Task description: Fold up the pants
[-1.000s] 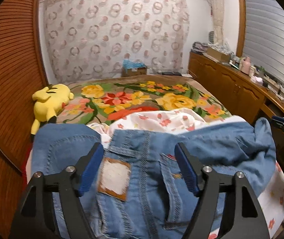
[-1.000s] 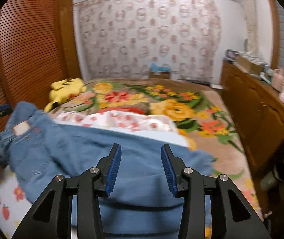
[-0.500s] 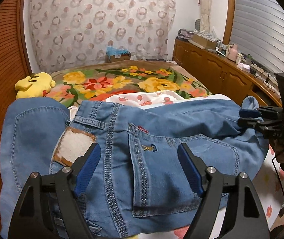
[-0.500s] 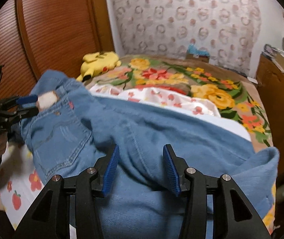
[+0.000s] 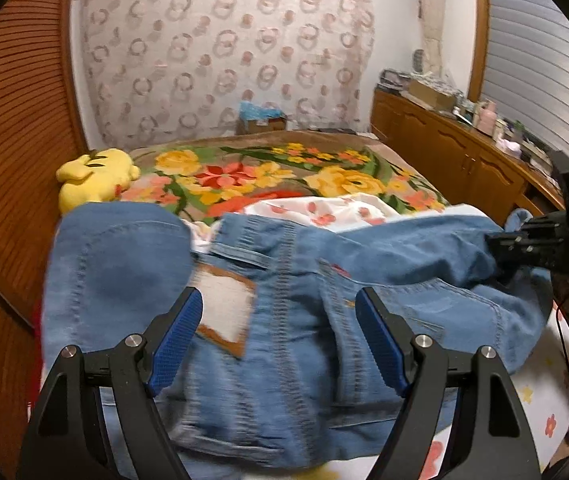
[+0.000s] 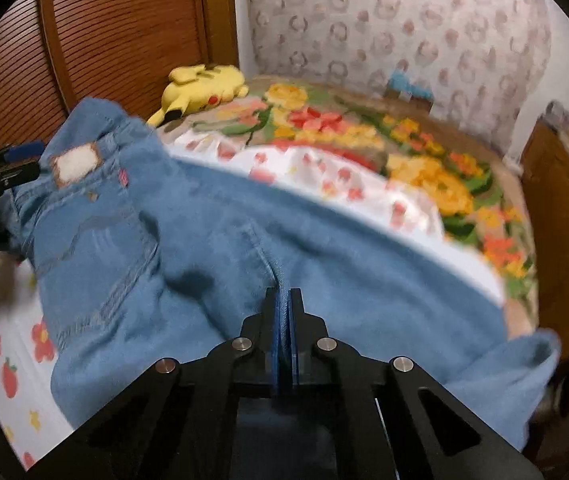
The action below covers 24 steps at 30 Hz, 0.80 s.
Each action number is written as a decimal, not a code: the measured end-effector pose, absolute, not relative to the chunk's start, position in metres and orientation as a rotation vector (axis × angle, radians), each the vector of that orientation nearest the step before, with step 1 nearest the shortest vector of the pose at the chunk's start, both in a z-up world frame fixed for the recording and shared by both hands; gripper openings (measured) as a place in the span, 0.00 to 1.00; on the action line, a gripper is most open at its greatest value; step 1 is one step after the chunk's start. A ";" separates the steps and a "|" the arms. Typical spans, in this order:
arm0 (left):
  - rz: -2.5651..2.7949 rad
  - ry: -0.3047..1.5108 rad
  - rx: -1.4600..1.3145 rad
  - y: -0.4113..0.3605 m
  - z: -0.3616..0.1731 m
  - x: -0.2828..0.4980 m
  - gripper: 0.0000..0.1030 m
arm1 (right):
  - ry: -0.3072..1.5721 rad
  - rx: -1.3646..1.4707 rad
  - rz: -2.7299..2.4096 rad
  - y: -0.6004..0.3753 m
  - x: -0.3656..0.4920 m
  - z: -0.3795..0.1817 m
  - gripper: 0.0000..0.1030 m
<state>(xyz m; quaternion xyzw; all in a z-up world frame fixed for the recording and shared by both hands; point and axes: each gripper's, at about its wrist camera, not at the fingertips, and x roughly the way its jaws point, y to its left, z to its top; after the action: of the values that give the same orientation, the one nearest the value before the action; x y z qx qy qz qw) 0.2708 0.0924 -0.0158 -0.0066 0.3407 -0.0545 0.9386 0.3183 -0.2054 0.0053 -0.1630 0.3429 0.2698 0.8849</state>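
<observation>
Blue jeans (image 5: 304,320) lie spread across the near part of the bed, back pockets and a white waist patch (image 5: 224,312) up. My left gripper (image 5: 278,344) is open over the waist area, with its blue pads either side of the patch and pocket. My right gripper (image 6: 283,312) is shut on a fold of the jeans (image 6: 324,248) along a leg seam. The right gripper also shows at the right edge of the left wrist view (image 5: 524,240). The left gripper shows at the left edge of the right wrist view (image 6: 4,168).
The bed has a floral blanket (image 5: 284,172) and a white flowered sheet (image 5: 324,208). A yellow plush toy (image 5: 92,176) lies at the far left by the wooden slatted wall. A wooden cabinet (image 5: 464,152) with clutter runs along the right side.
My right gripper has closed on a fold of the jeans; half a second ago it was open. My left gripper stays open over the waist and has shifted slightly.
</observation>
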 end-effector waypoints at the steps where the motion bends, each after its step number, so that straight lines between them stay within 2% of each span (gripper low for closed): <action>1: -0.098 0.692 -0.017 0.098 -0.014 0.271 0.77 | 0.681 -0.336 0.544 -0.205 0.320 0.011 0.03; 6: -0.048 0.685 -0.035 0.117 -0.012 0.270 0.77 | 0.593 -0.325 0.478 -0.196 0.344 0.022 0.03; 14: -0.066 0.695 -0.037 0.112 -0.017 0.272 0.77 | 0.634 -0.379 0.420 -0.170 0.388 -0.014 0.03; 20: -0.099 0.707 -0.022 0.096 -0.018 0.276 0.77 | 0.675 -0.339 0.421 -0.169 0.377 -0.006 0.03; 24: -0.132 0.723 -0.006 0.090 -0.017 0.290 0.77 | 0.670 -0.290 0.443 -0.185 0.361 0.010 0.20</action>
<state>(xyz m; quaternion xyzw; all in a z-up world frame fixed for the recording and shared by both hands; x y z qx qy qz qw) 0.2901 0.0899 -0.0170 -0.0027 0.3534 -0.0646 0.9332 0.3613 -0.1847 0.0097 -0.1408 0.3249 0.2147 0.9102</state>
